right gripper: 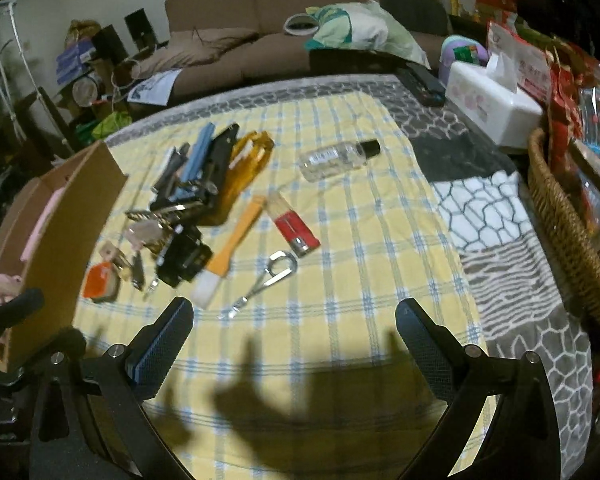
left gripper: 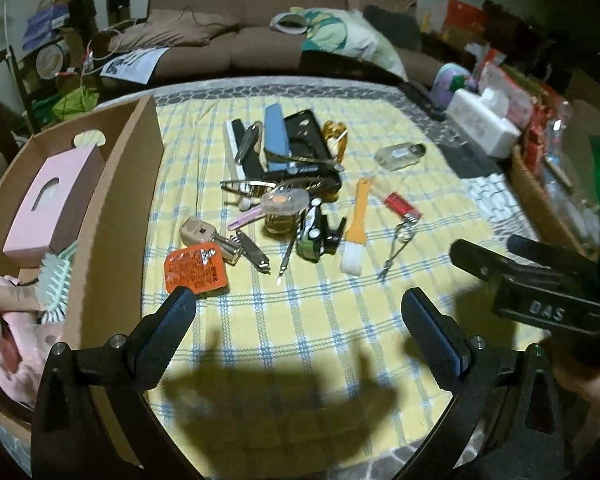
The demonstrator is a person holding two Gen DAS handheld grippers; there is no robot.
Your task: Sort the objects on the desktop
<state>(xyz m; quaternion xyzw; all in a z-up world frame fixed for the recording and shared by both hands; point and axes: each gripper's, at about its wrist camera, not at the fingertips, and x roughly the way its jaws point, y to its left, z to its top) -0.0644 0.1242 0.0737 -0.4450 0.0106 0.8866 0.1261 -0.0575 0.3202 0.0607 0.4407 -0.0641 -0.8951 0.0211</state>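
Dim lamplight falls on a desk (left gripper: 320,320) spread with a yellow checked cloth (right gripper: 340,208), a brown sofa (left gripper: 244,20) behind it. Two tools hang above the near edge, casting dark shadows across the cloth. Both the left tool (left gripper: 298,310) and the right tool (right gripper: 294,320) stand wide, with nothing between their fingers. A heap of small things (left gripper: 284,168) lies mid-cloth, so tangled that few pieces can be told apart: a blue case and a black case overlap, with clips and nail tools beneath. Clearer are the orange packet (left gripper: 196,270) nearest the left tool, the brush (right gripper: 224,256) with its orange handle, the red lighter (right gripper: 294,230) and a clear bottle (right gripper: 336,158) lying on its side, well apart from the heap. A cardboard box (left gripper: 128,208) stands at the cloth's left edge, holding a pink carton (left gripper: 56,200) and a comb (left gripper: 56,280); its near end is cut off. At right, a wicker basket (right gripper: 564,224) is only partly in view.
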